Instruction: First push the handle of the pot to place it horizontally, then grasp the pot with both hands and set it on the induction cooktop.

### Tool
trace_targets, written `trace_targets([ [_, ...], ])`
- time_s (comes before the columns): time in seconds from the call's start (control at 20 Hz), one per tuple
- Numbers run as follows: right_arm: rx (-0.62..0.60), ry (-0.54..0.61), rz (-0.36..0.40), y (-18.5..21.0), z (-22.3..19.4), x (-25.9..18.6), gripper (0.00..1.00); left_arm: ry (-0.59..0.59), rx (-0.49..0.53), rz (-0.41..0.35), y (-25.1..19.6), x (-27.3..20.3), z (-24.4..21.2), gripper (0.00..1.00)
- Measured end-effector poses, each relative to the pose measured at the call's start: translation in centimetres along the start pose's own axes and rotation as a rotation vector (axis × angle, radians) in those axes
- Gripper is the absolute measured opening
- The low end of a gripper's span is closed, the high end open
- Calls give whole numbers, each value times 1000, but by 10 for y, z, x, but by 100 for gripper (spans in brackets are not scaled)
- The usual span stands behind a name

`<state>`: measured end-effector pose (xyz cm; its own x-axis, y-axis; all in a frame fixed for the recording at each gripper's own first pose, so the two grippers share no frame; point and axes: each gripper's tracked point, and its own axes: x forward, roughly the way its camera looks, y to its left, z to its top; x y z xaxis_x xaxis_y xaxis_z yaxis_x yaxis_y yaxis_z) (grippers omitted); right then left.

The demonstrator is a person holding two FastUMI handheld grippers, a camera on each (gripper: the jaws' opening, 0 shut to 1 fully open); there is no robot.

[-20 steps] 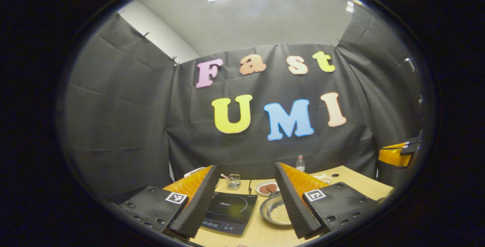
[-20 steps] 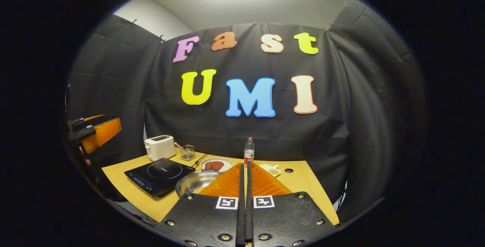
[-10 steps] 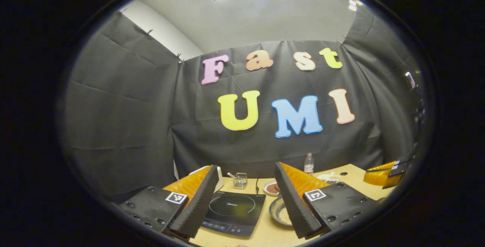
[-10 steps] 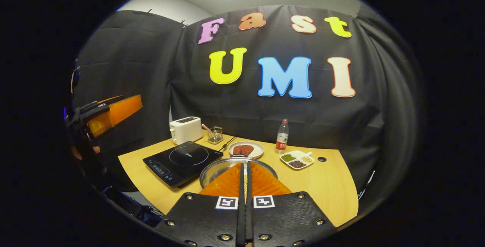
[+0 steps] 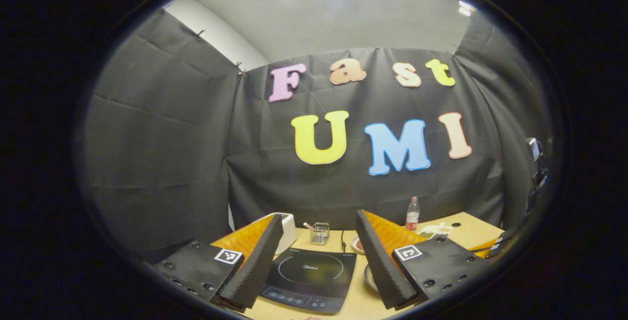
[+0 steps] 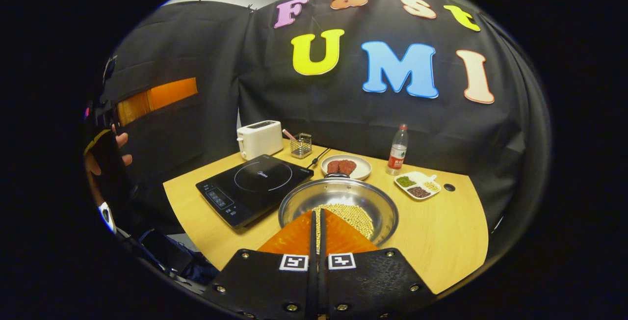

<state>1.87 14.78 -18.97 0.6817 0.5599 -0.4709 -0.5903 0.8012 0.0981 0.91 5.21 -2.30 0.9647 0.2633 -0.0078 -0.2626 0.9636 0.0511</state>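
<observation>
Right gripper (image 6: 317, 217), fingers pressed together on nothing, is hovering over the pot (image 6: 338, 207) w/ grains; left gripper (image 5: 314, 256), fingers apart, is hanging above the cooktop (image 5: 310, 279). Risk: a hard shove is likely tipping grains out.

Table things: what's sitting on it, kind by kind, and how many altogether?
Cooktop: 1
Pot: 1
Toaster: 1
Wire holder: 1
Plate: 1
Bottle: 1
Divided dish: 1
Total: 7
</observation>
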Motion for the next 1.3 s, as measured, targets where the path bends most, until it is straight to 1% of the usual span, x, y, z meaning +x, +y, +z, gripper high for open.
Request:
trace_targets([
  [0.05,-2,21,12,4,-7,6,1,7,1,4,4,3,-4,96],
  [0.15,-6,71,36,11,-21,16,1,23,0,10,11,9,-11,96],
  [0.2,-10,91,44,13,-28,20,1,29,-1,12,13,13,-16,100],
  [0.25,-14,115,55,16,-34,24,1,34,-2,14,16,15,-18,97],
  [0.3,-16,139,63,18,-42,28,1,37,-2,17,19,18,-22,100],
  [0.55,4,255,108,28,-73,42,1,61,-12,25,25,40,-38,100],
  [0.6,3,275,113,31,-79,45,1,64,-16,23,26,46,-41,97],
  [0.65,2,296,120,32,-85,47,1,69,-20,21,26,51,-44,100],
  [0.75,6,336,129,35,-98,49,1,79,-30,14,24,65,-52,100],
  [0.9,14,399,130,36,-115,54,1,89,-39,-1,21,86,-64,100],
  [1.1,33,467,106,32,-129,62,1,101,-55,-42,12,116,-77,100],
  [1.15,39,480,96,29,-130,63,1,102,-60,-54,9,123,-80,96],
  [1.2,44,492,82,27,-134,64,1,101,-63,-66,6,131,-81,96],
  [1.25,51,506,64,23,-136,66,1,100,-66,-78,5,138,-82,100],
  [1.3,72,518,58,24,-138,67,1,100,-70,-91,3,144,-85,96],
])
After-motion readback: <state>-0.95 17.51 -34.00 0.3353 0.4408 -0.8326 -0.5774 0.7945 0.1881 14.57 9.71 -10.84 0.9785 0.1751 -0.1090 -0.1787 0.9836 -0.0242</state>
